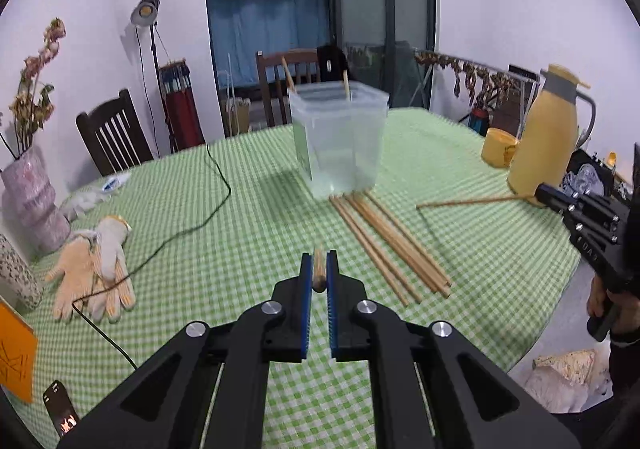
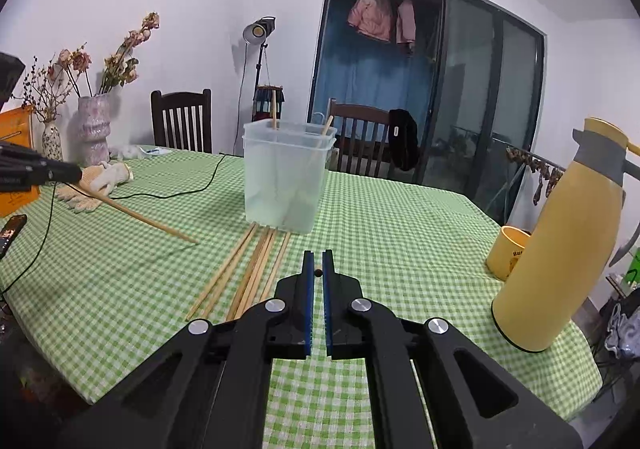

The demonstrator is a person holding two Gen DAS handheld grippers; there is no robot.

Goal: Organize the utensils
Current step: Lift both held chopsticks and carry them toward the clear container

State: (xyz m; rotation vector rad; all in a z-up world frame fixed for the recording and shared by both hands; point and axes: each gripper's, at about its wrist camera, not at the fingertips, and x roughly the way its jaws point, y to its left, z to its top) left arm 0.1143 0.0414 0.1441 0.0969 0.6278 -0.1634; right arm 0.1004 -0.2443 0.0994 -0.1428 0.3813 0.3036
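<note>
Left tongs (image 1: 319,269): I pinch one thin wooden chopstick (image 1: 319,274).
Right tongs (image 2: 317,269): I pinch another round stick (image 2: 318,272) end-on.

Black claw (image 1: 319,273) arms, blue ribbed pads (image 2: 307,301), silver screws; possibly dark sleeve.

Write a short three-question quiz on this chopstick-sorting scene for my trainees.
1. True or false: the left gripper and right gripper each clamp a chopstick.
2. Where do the loose chopsticks lie? A: on the table, in front of the bin. B: in the mug. C: on the gloves.
3. Fill in: ___ chopsticks stand in the bin.

Key: 1 true; 2 A; 3 two.
</note>
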